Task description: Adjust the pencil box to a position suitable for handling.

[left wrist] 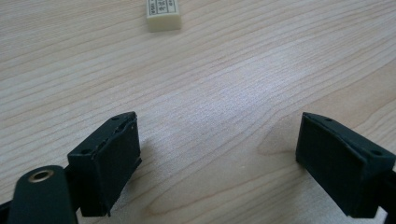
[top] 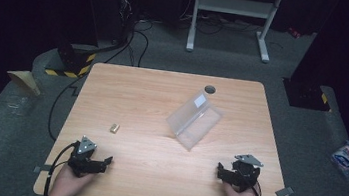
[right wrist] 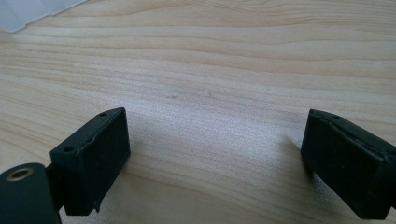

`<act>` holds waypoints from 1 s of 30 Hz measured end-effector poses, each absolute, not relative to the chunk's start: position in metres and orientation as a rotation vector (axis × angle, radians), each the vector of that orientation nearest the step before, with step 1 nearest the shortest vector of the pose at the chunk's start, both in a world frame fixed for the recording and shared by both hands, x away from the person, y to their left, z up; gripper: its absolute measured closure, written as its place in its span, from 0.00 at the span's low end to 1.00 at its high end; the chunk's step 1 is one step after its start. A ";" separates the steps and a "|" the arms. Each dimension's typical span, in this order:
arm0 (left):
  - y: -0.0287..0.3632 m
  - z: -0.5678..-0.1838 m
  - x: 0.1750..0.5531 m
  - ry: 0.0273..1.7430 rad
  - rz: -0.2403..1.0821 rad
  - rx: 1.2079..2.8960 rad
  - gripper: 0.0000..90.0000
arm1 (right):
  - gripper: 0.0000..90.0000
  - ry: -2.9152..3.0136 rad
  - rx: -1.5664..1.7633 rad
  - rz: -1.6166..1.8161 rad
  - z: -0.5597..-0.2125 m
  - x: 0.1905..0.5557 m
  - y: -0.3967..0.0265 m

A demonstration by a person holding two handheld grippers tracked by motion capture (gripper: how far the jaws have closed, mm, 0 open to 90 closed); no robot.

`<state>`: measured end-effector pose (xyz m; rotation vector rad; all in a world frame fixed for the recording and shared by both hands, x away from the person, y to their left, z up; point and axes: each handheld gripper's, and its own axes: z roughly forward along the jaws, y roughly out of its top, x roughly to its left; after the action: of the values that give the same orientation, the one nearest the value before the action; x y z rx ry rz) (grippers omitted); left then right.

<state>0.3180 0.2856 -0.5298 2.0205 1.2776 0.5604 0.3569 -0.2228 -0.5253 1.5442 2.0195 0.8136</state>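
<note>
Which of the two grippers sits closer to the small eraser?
The left gripper: the small cream rectangular eraser lies just beyond it; the right gripper rests across the table.

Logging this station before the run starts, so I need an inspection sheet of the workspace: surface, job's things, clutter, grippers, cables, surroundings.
Surface: light wooden table, with a round hole near the far edge.
Job's things: small cream eraser lying left of centre, printed label on top in the left gripper view; clear plastic box right of centre, lid raised.
Clutter: nothing seen on the table.
Grippers: left gripper and right gripper at the near edge, both with jaws wide apart, holding nothing.
Cables: one black cable trails from the left gripper over the table edge; loose black cables on the floor beyond.
Surroundings: grey carpet, white metal stand, a packet on the floor at right.
</note>
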 end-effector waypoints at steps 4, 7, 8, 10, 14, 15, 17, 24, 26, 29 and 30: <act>0.285 -0.530 0.318 1.281 0.562 2.021 0.15 | 0.09 2.021 1.542 0.814 -0.525 0.357 -0.223; 0.285 -0.530 0.317 1.281 0.564 2.019 0.15 | 0.09 2.023 1.546 0.816 -0.525 0.356 -0.223; 0.286 -0.530 0.317 1.280 0.563 2.019 0.15 | 0.09 2.029 1.535 0.818 -0.525 0.356 -0.223; 0.286 -0.530 0.317 1.282 0.560 2.014 0.16 | 0.09 2.030 1.534 0.819 -0.525 0.356 -0.224; 0.285 -0.530 0.317 1.287 0.564 2.014 0.15 | 0.10 2.027 1.530 0.818 -0.525 0.356 -0.223; 0.285 -0.530 0.317 1.289 0.564 2.013 0.15 | 0.10 2.027 1.530 0.818 -0.525 0.356 -0.223; 0.285 -0.530 0.317 1.293 0.567 2.011 0.15 | 0.10 2.025 1.529 0.818 -0.525 0.356 -0.223; 0.286 -0.530 0.318 1.279 0.560 2.023 0.14 | 0.16 2.030 1.514 0.830 -0.525 0.355 -0.222; 0.286 -0.530 0.318 1.274 0.554 2.026 0.13 | 0.18 2.029 1.509 0.834 -0.525 0.354 -0.223; 0.285 -0.530 0.318 1.263 0.538 2.040 0.10 | 0.19 2.019 1.519 0.832 -0.524 0.354 -0.223; 0.285 -0.531 0.318 1.251 0.536 2.051 0.08 | 0.20 2.021 1.515 0.829 -0.524 0.354 -0.223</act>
<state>0.3184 0.2850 -0.5305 2.0514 1.2513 0.5361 0.3537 -0.2232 -0.5243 1.5150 2.0207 0.8294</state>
